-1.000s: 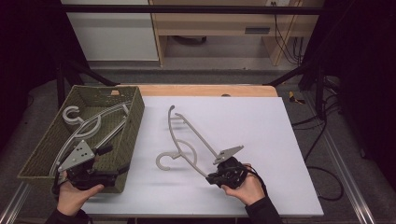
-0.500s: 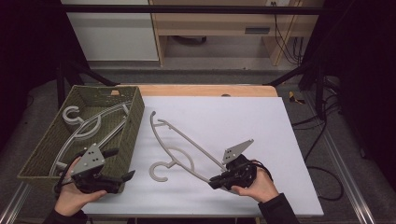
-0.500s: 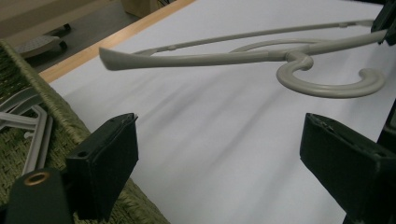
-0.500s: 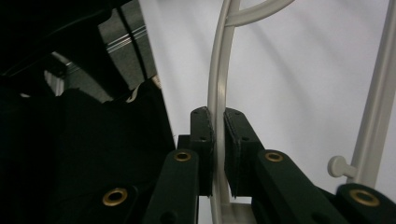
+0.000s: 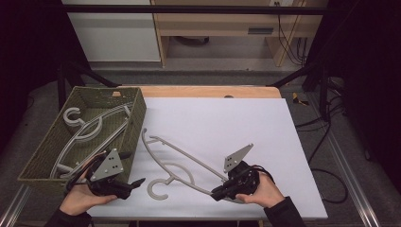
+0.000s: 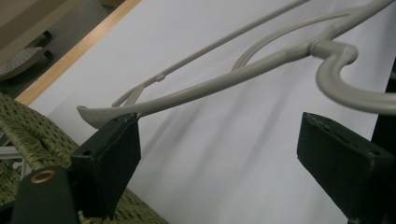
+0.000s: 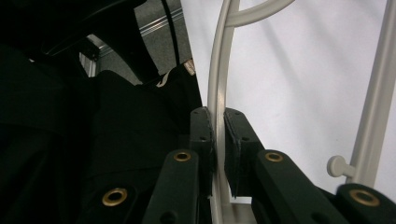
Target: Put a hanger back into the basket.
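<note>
A grey plastic clothes hanger (image 5: 194, 160) lies slantwise on the white table (image 5: 236, 123), its hook (image 5: 158, 189) toward the front edge. At the hanger's right end my right gripper (image 5: 216, 192) is shut on one arm. The right gripper view shows that arm (image 7: 218, 93) pinched between the two pads (image 7: 217, 135). My left gripper (image 5: 135, 169) is held at the front right corner of the green woven basket (image 5: 138, 113), open and holding nothing. In the left gripper view the hanger (image 6: 210, 84) runs just beyond the wide-apart jaws (image 6: 219, 135), its near tip above the left one.
Two or three more grey hangers (image 5: 92, 130) lie inside the basket at the table's left. A wooden strip (image 5: 203, 91) edges the table's far side, and cables (image 5: 321, 165) trail off to the right. The back and right of the white surface are bare.
The hanger has swung, its far end moving left toward the basket and its hook toward the front. My left gripper has moved right, from over the basket to the table beside it.
</note>
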`<state>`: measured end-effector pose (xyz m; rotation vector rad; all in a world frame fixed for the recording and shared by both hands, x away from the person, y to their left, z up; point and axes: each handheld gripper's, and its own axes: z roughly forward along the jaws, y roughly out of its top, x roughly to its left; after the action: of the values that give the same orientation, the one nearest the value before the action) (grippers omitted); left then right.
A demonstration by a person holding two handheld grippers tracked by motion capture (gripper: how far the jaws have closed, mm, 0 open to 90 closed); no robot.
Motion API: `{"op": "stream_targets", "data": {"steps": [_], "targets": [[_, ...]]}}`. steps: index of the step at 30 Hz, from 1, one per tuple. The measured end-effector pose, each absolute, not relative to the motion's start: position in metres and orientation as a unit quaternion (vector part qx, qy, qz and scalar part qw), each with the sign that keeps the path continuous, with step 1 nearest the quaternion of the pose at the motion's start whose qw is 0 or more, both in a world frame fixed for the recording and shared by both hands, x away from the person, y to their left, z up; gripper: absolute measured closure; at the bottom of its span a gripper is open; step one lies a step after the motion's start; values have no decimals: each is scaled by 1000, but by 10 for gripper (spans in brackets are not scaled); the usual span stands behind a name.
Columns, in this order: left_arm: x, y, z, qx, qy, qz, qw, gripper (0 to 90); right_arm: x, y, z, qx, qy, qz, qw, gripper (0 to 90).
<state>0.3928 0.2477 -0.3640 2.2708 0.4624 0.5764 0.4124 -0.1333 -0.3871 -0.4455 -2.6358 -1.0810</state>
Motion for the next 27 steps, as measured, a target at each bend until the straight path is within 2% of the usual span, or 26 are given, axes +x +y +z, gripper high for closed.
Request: {"op": "stream_targets", "data": {"steps": [7,16,23,27], "targets": [[392,237,-370,894,153,233,350,157,411,-134,-386,-146,-908,-366,144,827],[389,224,-374,905,98,271,314,204,409,-135,-385,-132,-906,-370,155,827],[388,216,-379,909,65,286,296,287,407,-134,-385,-124,-906,-367,169,827],[387,211,-383,909,40,291,294,367,408,-133,-386,-118,-907,-365,173,826]]}}
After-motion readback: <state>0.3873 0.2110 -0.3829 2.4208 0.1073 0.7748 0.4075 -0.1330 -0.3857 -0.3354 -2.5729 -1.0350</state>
